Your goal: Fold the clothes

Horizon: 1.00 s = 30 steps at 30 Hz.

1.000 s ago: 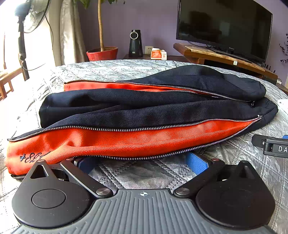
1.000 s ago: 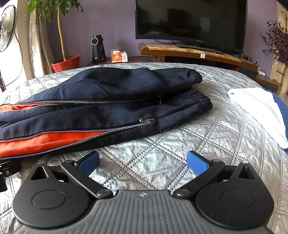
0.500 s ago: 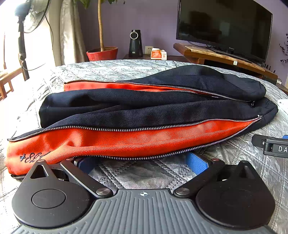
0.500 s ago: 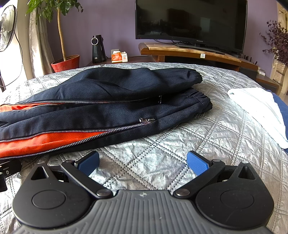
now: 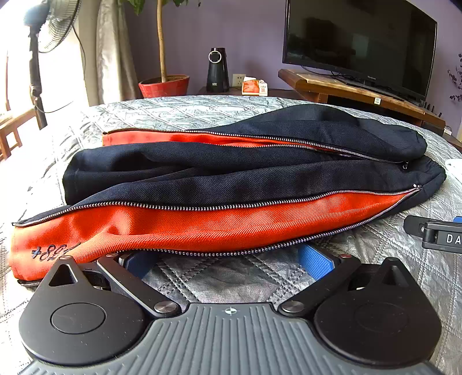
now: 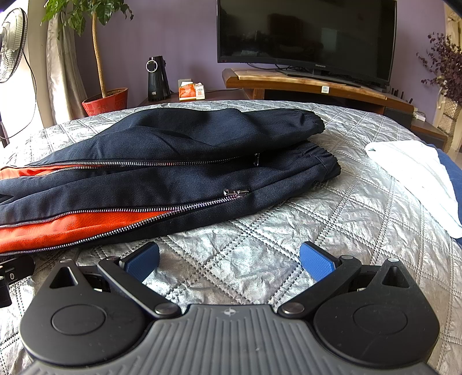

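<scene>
Covering the whole foreground is a silver quilted bedspread (image 6: 332, 202), with a purple-walled room behind it: a dark television (image 6: 306, 34) on a wooden stand (image 6: 303, 82), a potted plant in a red pot (image 5: 164, 86), a standing fan (image 5: 49, 26) by the bright window, and a black speaker (image 6: 157, 76) beside a small orange box. A folded white cloth (image 6: 413, 176) lies on the bed at the right. The left gripper (image 5: 228, 259) sits low over the quilt, level and facing the room, its blue pads spread wide apart and holding nothing; the right gripper (image 6: 229, 261) rests in the same low pose, jaws likewise wide and empty. The navy and orange trousers (image 5: 231, 184) lie lengthwise across the bed, side zips undone to show orange lining. Their near hem just overlaps the left gripper's fingertips, while from the right gripper they lie a little ahead and to the left, the elastic waistband toward the white cloth.
</scene>
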{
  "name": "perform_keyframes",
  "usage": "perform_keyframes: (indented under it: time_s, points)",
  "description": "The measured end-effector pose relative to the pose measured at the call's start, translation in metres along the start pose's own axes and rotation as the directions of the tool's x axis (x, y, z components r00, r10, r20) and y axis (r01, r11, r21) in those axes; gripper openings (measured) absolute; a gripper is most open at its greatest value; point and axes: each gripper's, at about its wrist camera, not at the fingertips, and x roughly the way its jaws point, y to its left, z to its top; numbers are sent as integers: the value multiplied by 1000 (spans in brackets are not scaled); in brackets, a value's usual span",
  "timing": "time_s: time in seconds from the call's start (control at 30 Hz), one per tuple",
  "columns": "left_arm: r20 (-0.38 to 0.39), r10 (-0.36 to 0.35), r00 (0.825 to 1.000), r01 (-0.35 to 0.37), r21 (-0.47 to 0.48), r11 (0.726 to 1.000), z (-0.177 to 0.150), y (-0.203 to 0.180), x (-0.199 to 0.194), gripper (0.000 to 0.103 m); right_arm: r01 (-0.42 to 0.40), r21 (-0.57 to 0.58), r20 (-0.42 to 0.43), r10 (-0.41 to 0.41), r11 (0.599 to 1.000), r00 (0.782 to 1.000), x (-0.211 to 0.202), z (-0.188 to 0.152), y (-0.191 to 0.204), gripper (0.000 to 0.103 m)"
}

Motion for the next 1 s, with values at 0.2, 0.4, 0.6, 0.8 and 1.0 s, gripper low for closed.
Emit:
perform_keyframes:
  time_s: [0.2, 0.4, 0.6, 0.8, 1.0]
  points:
    - [0, 0, 1000, 0, 0, 1000, 0, 2, 0, 103, 0, 0, 0, 0, 1000, 1000, 0, 0, 0, 103]
    - [-17, -4, 1000, 4, 4, 1000, 0, 1, -4, 103, 0, 0, 0, 0, 1000, 1000, 0, 0, 0, 103]
    - [-184, 45, 982, -61, -83, 995, 11, 3, -15, 101, 0, 0, 0, 0, 1000, 1000, 1, 0, 0, 103]
    - [-213, -107, 971, 91, -84, 992, 18, -10, -86, 100, 0, 0, 0, 0, 1000, 1000, 2, 0, -1, 103]
    - [-165, -190, 968, 175, -99, 980, 32, -29, -173, 102, 0, 0, 0, 0, 1000, 1000, 2, 0, -1, 103]
